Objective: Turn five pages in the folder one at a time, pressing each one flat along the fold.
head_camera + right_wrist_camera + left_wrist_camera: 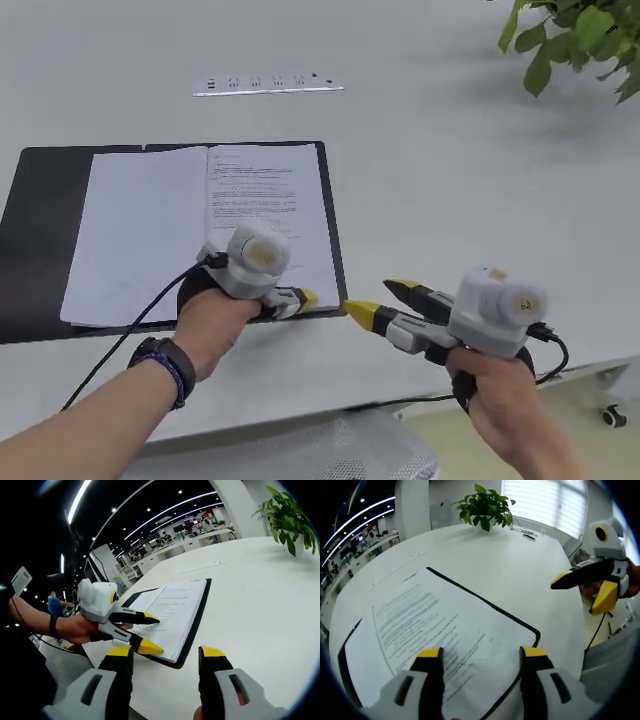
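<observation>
Head view first: the folder (45, 230) lies open on the left of the white tabletop (450, 200). Its fold runs straight away from the person, and its spread stretches left to right. A blank sheet is on the left and the printed page (265, 200) is on the right, its text upright to the person. The left tool (298, 298) sits at the folder's near right corner, pointing right. The right tool (380, 300) is off the folder, just beside that corner, pointing left, and its jaws are parted. A socket strip (268, 82) lies beyond the folder, and a plant (580, 40) is at the far right.

Left gripper view fills in what the hand hid from above. The left tool (482, 652) is spread wide and released, both yellow tips over the printed page (435, 620) with nothing pinched. The right tool (585, 585) pokes in from the right above bare tabletop.

Right gripper view now: the right tool (166, 652) is released, with the folder's black corner just ahead of the gap. The left tool (150, 634) is seen side-on, one jaw above the page and one at the near edge. Whether either touches the paper, I cannot tell. Office lights stretch behind.
</observation>
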Tool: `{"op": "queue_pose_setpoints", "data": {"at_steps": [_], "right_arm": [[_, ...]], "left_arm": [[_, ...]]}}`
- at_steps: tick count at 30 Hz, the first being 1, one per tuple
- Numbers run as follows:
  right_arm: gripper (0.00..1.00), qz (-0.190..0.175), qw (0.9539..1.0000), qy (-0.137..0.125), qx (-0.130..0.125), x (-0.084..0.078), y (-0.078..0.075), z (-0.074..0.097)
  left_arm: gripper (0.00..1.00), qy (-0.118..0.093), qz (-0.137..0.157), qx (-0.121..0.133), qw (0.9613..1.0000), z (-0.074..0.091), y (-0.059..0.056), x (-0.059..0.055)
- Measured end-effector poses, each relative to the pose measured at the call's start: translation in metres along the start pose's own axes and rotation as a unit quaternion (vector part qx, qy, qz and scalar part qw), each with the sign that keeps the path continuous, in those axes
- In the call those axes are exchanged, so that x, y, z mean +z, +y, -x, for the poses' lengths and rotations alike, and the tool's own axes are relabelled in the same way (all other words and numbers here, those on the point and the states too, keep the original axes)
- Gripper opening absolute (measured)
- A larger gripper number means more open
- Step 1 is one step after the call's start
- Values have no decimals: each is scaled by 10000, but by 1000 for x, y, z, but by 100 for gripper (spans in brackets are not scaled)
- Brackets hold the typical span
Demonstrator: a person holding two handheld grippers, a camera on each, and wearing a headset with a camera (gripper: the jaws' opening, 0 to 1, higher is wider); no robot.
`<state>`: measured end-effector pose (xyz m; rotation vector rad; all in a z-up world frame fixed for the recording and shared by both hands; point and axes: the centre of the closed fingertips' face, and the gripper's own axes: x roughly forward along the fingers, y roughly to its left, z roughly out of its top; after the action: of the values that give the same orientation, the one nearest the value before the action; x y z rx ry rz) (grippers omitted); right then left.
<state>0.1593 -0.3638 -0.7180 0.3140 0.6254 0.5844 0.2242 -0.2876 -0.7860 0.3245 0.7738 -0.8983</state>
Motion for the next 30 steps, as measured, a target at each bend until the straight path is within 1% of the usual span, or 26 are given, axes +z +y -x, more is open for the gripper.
{"op": "queue_pose_setpoints", "data": {"at_steps": [1, 3, 9, 12, 16, 20, 21, 23, 26, 28, 30], "right_arm": [[51, 2, 10000, 5, -3, 0, -1, 0], [51, 14, 10000, 3, 3, 0, -3, -1], [50, 62, 9999, 97, 11, -3, -7, -4], [50, 17, 10000, 48, 31, 1, -8, -5], [49, 31, 10000, -2, 84, 10, -7, -13], [48, -66, 9996, -180, 211, 23, -6, -29], [47, -154, 9993, -219, 248, 26, -8, -37], [46, -172, 9993, -205, 276, 28, -10, -47], [46, -257, 9986, -171, 425, 33, -9, -68], [47, -322, 9980, -168, 526, 36, -7, -79], [47, -387, 9974, -153, 594, 38, -7, -90]], "left_arm": [[61, -8, 5, 5, 10000, 1, 0, 1], [58, -5, -89, 41, 10000, 2, 3, 0], [53, -13, -76, 36, 10000, 2, 6, 0], [52, -26, -40, 4, 10000, 3, 6, 0], [49, -63, 64, -15, 10000, 4, 9, 1], [46, -97, 156, -43, 9998, 6, 10, 1], [45, -112, 184, -44, 9998, 7, 10, 1], [44, -139, 239, -32, 9996, 8, 12, 1], [43, -157, 317, -40, 9994, 9, 13, 1], [43, -174, 352, -42, 9992, 10, 13, 0], [42, -197, 391, -25, 9990, 12, 14, -1]]}}
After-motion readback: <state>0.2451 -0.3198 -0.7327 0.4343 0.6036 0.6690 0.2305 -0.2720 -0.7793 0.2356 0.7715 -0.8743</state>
